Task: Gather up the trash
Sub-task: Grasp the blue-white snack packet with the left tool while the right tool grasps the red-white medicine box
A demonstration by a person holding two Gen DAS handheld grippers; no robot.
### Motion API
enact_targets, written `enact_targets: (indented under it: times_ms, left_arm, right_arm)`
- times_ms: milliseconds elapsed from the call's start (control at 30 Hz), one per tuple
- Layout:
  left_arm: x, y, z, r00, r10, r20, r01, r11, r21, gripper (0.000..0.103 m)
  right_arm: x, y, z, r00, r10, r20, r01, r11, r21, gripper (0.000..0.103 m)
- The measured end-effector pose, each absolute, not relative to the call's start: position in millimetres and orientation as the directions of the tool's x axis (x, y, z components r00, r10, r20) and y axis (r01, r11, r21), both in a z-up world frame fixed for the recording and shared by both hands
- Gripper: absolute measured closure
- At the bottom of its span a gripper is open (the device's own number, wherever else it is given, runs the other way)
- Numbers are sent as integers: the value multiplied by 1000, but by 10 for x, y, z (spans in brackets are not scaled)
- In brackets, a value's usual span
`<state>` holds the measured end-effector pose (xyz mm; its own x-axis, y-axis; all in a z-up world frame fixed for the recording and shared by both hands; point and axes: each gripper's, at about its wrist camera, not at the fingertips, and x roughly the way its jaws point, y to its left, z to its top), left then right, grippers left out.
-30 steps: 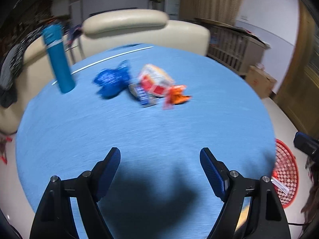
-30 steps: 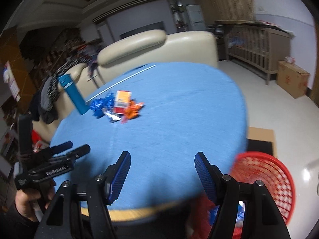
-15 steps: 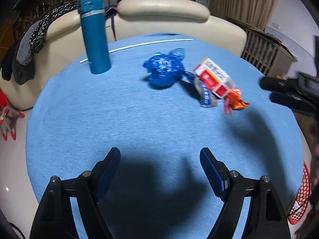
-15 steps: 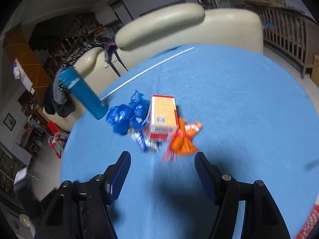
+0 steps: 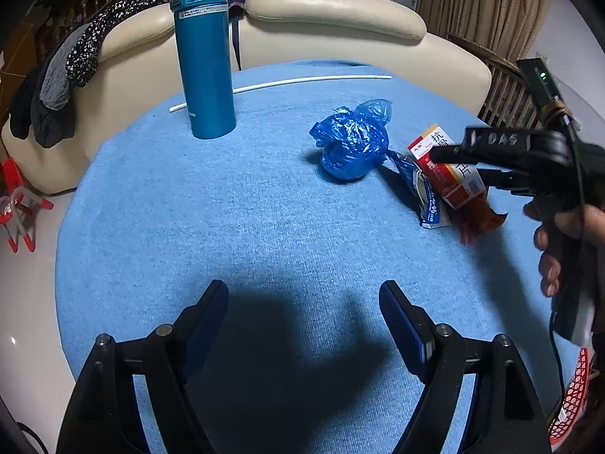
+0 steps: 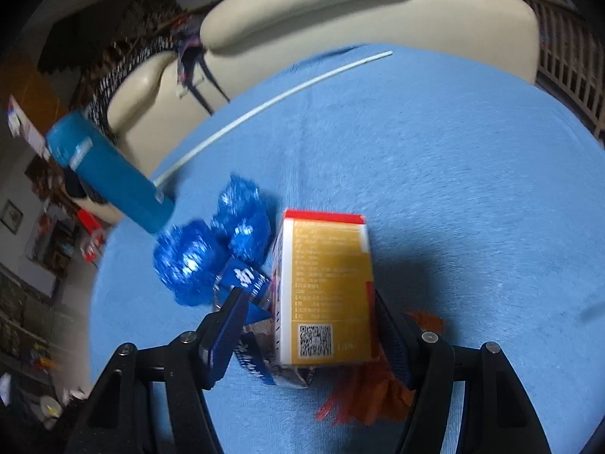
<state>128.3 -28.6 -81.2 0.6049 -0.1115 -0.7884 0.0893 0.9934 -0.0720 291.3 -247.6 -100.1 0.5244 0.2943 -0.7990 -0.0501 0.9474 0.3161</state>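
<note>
The right tool (image 6: 306,325) has closed in — its open jaws now flank the carton (image 6: 327,287), earlier well ahead.

Home living room (cream sofa (image 5: 332,11), curtains (image 5: 480,3)).

you've got a teal thermos (image 5: 204,56) standing upright on the blue tablecloth (image 5: 227,227), a thin white rod (image 5: 302,81) behind it, and clothes (image 5: 56,83) draped over the cream sofa (image 5: 332,11).
</note>
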Motion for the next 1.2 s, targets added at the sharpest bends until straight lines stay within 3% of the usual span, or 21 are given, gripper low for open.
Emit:
enact_targets:
  times_ms: [67, 667, 1200]
  left_arm:
    - [1282, -284, -811, 603, -112, -790, 88, 993, -73, 21]
    - [1239, -691, -681, 585, -161, -795, 122, 986, -110, 21]
    - [2347, -1417, -865, 528, -176, -831, 78, 984, -159, 21]
  right_arm:
    - [2914, -2433, -1022, 518, 302, -800, -66, 947, 314, 54]
    - [1907, -2765, -384, 681, 302, -667, -100, 941, 324, 55]
    - [1111, -3418, -580, 703, 294, -648, -4, 912, 409, 55]
